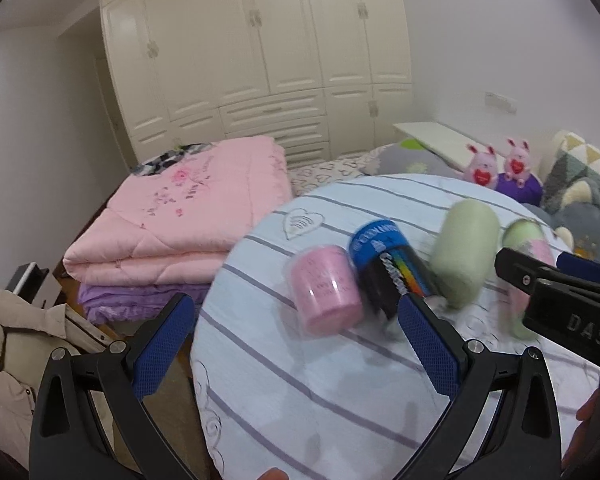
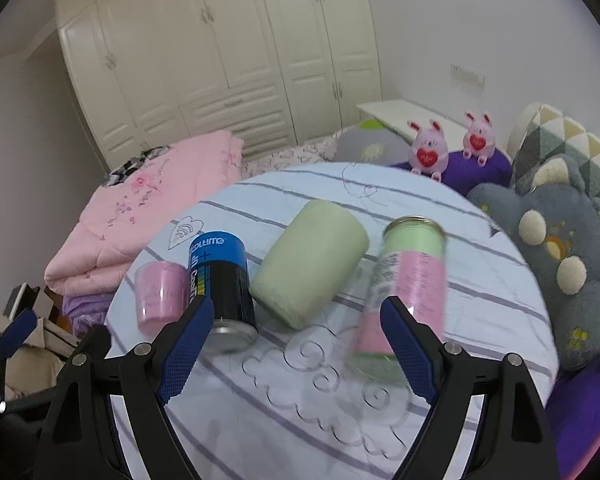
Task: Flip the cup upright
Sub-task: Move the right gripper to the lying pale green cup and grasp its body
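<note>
Four containers sit on the round striped table (image 2: 480,280), all packed tight. R gripper (image 2: 300,344) is wide open w/ nothing held, low centre of frame; L gripper (image 1: 296,344) likewise wide, empty. Green-pink glass cup (image 2: 408,276), right of centre, looks inverted, touching R's right finger — bump could tip it. Further back, green cup (image 2: 312,258) lies on its side, could roll into blue can (image 2: 224,280). Pink cup (image 2: 160,294) is just beside the can. Blur = fast motion, overshoot risk.
</note>
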Demonstrator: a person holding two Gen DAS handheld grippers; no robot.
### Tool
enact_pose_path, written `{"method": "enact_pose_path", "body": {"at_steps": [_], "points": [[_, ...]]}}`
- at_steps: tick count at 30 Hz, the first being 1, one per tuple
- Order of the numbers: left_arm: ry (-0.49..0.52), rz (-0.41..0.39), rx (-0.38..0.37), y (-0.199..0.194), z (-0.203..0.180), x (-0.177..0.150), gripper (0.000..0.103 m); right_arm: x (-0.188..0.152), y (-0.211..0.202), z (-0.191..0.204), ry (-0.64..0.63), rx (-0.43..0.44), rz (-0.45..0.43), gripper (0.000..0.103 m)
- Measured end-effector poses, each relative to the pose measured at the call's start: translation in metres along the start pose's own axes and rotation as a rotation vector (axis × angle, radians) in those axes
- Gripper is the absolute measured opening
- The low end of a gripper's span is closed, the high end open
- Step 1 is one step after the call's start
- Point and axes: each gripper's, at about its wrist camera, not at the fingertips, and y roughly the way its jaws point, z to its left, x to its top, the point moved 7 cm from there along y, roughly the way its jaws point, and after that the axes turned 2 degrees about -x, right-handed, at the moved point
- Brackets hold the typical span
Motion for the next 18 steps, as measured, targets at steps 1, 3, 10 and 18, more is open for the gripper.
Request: {"method": "enact_pose_path", "body": {"at_steps": [1, 3, 10, 18], "points": [[-0.006, -0.001, 0.01, 0.004, 0.002, 0.002, 0.103, 0.002, 0.007, 0.0, 0.01, -0.002, 0.019, 0.087], [-0.016, 0.0, 0.024, 0.012, 0.007, 0.006, 0.103, 0.006, 0.024, 0.001, 0.043, -0.005, 0.062, 0.087], [-0.032, -0.005, 0.054, 0.036, 0.013, 0.015, 0.103, 0.012, 0.066, -0.008, 0.146, -0.043, 0.157, 0.087], [-0.024, 0.003, 0.053, 0.056, 0.012, 0.016, 0.103, 0.018, 0.094, -0.003, 0.134, -0.165, 0.193, 0.087]]}}
